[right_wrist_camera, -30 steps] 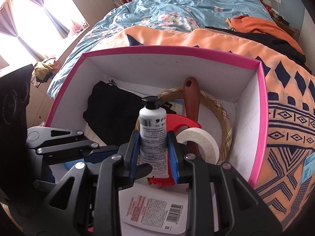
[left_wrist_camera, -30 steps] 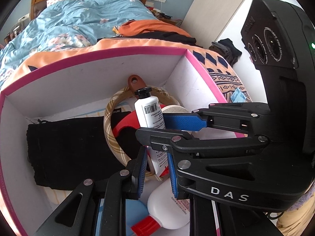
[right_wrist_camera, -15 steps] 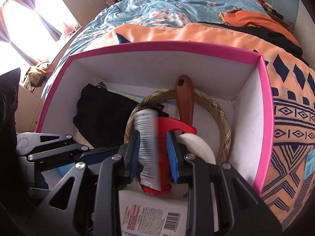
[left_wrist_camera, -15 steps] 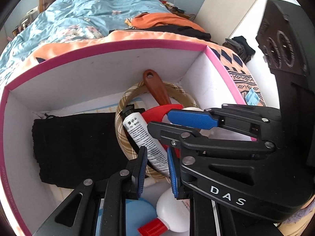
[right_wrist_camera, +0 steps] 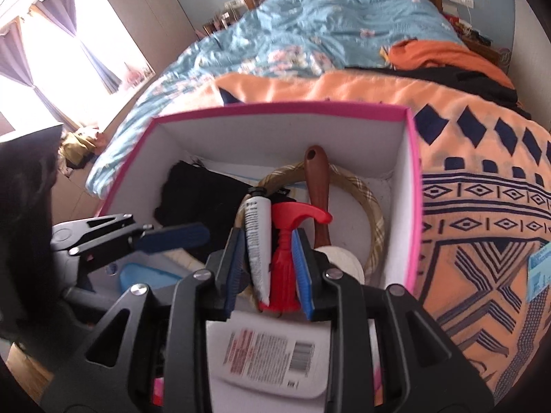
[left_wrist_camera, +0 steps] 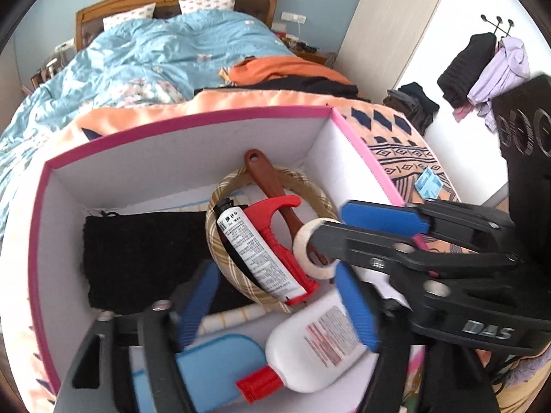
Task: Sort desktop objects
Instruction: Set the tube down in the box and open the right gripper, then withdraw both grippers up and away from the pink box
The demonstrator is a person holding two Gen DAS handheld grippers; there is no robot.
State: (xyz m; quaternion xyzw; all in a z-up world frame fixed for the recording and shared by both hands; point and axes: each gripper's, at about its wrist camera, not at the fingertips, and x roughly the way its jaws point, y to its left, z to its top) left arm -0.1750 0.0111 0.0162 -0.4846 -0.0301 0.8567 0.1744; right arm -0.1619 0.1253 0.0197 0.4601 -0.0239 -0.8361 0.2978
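White tube lies in the pink box, across the plaid ring and red tool. Left gripper and right gripper are opening, apparently clear of it. Risk: rising jaws snag it. Count: one tube, one tape roll, two bottles.

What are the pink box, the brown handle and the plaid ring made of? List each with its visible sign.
Pink box: seemingly cardboard, matte white inside, with thin flat walls and a pink edge.
Brown handle: looks like polished wood, though it could be plastic; glossy reddish-brown with a hanging hole.
Plaid ring: apparently fabric-wrapped; a woven tan check pattern covers it, core hidden.
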